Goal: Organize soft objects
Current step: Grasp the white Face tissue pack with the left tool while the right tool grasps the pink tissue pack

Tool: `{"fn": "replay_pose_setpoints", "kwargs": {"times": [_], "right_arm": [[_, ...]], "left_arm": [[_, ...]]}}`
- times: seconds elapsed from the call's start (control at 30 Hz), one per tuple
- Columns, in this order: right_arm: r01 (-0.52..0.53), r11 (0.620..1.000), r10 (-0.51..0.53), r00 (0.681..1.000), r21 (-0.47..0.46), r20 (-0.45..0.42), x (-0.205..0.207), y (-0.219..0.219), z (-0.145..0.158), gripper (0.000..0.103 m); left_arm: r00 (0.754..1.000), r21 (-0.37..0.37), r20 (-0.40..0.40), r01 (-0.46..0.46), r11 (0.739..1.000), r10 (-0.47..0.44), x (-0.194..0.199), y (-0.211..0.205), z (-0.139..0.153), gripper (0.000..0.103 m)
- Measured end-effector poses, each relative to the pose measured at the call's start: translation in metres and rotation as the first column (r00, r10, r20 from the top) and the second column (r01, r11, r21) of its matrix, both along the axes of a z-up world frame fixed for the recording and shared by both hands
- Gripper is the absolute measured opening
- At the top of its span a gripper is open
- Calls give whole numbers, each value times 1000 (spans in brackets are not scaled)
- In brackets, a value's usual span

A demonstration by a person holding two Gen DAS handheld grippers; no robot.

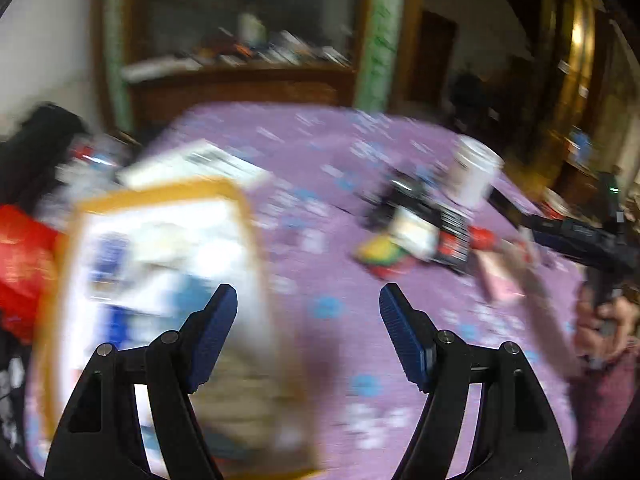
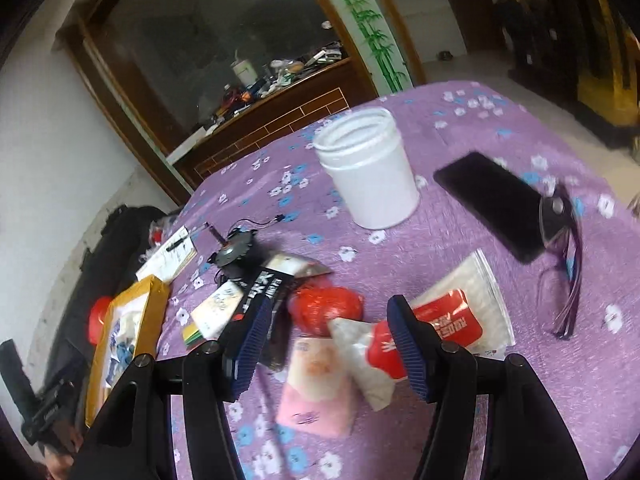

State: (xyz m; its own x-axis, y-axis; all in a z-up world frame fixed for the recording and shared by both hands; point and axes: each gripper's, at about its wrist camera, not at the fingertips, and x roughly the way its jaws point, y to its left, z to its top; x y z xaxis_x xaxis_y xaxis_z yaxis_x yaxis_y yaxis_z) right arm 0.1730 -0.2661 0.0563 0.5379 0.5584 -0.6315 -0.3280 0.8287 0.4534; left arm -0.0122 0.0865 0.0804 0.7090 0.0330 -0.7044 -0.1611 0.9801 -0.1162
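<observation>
soft packets (image 2: 372, 356) lie between the spread, empty fingers of the right hand-held gripper (image 2: 334, 344).

No legible text on any packet (image 2: 444, 320)

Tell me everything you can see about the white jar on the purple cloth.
The white jar looks like smooth plastic, round, with a ribbed screw-thread neck. It has no lid on and its mouth is open. It stands upright on the flowered purple cloth, apart from the other things. Nothing touches it; the black phone lies to its right in the right wrist view.
</observation>
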Motion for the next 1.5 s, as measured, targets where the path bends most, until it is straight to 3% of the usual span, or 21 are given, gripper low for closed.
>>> {"fn": "replay_pose_setpoints", "kwargs": {"times": [0.1, 0.3, 0.37, 0.5, 0.6, 0.7, 0.73, 0.8, 1.07, 1.13, 1.33, 1.5], "right_arm": [[-13, 1000, 13, 1000, 13, -19, 4, -5, -7, 64], [-23, 998, 22, 1000, 53, 8, -4, -13, 1, 64], [-29, 997, 29, 1000, 70, -10, -3, -14, 0, 63], [-28, 996, 31, 999, 90, -28, -3, -16, -1, 64], [-35, 995, 38, 999, 96, -30, -3, -16, 0, 63], [-27, 995, 29, 999, 92, -26, -3, -16, 0, 63], [-22, 996, 24, 999, 91, -29, -2, -17, 0, 63], [-17, 995, 21, 999, 98, -41, -1, -19, -2, 63], [-76, 995, 78, 997, 69, -21, -7, -4, 0, 63], [-109, 993, 110, 994, 47, -6, -12, 6, 0, 63], [-242, 970, 240, 970, -29, -41, -22, 40, -12, 63], [-175, 967, 165, 984, -185, -64, -22, 47, -21, 65]], "left_arm": [[994, -52, -73, 77, 996, -81, 43, -27, -11, 73], [979, -76, -179, 84, 994, -96, 121, -54, -26, 73], [975, -57, -198, 95, 994, -104, 136, -64, -33, 73], [959, 48, -263, 120, 992, -103, 161, -82, -49, 73], [954, 73, -283, 127, 989, -102, 175, -86, -63, 73], [971, 75, -218, 116, 990, -98, 168, -85, -65, 69], [974, 71, -208, 109, 992, -92, 164, -84, -64, 55], [979, 81, -187, 100, 992, -84, 152, -84, -62, 45], [989, 42, -82, 127, 991, -123, 74, -97, -56, 45], [989, 2, -66, 135, 991, -134, 64, -96, -60, 45], [984, -50, -72, 162, 985, -166, 59, -97, -68, 45], [984, -36, -61, 163, 986, -164, 58, -97, -65, 45]]}}
